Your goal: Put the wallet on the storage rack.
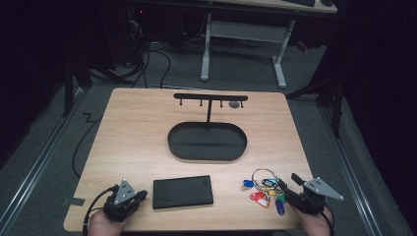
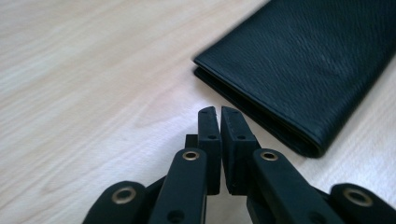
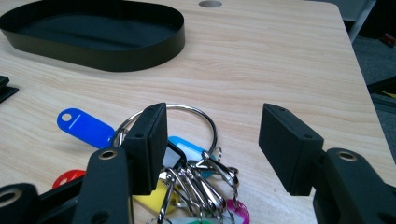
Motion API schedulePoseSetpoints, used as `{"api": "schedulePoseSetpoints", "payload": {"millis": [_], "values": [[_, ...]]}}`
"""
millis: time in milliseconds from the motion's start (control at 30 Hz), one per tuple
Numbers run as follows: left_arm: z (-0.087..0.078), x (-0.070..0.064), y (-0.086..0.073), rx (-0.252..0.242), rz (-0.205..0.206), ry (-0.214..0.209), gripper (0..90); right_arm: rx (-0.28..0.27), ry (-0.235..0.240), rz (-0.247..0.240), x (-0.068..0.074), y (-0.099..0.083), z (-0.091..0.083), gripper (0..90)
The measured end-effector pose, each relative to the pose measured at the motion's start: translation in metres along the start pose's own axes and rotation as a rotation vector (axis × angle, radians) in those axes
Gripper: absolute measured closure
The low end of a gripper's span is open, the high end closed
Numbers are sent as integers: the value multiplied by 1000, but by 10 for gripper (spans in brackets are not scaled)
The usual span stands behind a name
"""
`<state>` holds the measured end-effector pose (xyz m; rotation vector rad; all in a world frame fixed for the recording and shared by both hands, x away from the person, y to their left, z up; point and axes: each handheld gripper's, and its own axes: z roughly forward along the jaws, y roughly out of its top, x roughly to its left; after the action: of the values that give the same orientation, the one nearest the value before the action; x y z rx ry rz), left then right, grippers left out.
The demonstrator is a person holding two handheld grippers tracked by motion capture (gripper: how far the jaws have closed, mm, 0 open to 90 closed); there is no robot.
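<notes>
Here the right gripper (image 1: 291,188) sits with its jaws spread wide over the bunch of keys (image 1: 265,191), which lies on the worktop (image 1: 137,142) at its near right edge, partly between those jaws. The left gripper (image 1: 140,195), jaws pressed together on nothing, rests just beside the black wallet (image 1: 182,191), near its left end.

On the table (image 1: 142,132), the tray (image 1: 207,141) with its hook stand (image 1: 210,97) is set at the middle, toward the far edge. Nearer the person, the wallet (image 1: 183,191) is laid left of the bunch of keys (image 1: 265,191). The left gripper (image 1: 139,195) is placed just left of the wallet, the right gripper (image 1: 289,183) at the right side of the keys.
</notes>
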<state>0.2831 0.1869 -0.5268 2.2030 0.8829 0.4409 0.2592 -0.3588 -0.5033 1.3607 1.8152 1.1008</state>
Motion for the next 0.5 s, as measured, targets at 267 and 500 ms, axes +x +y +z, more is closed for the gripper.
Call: {"api": "schedulePoseSetpoints", "payload": {"millis": [267, 500], "values": [[0, -17, -2, 3, 36, -19, 875, -3, 31, -19, 6, 6, 12, 425], [-4, -36, -2, 1, 94, -158, 840, -1, 44, -22, 9, 9, 17, 425]]}}
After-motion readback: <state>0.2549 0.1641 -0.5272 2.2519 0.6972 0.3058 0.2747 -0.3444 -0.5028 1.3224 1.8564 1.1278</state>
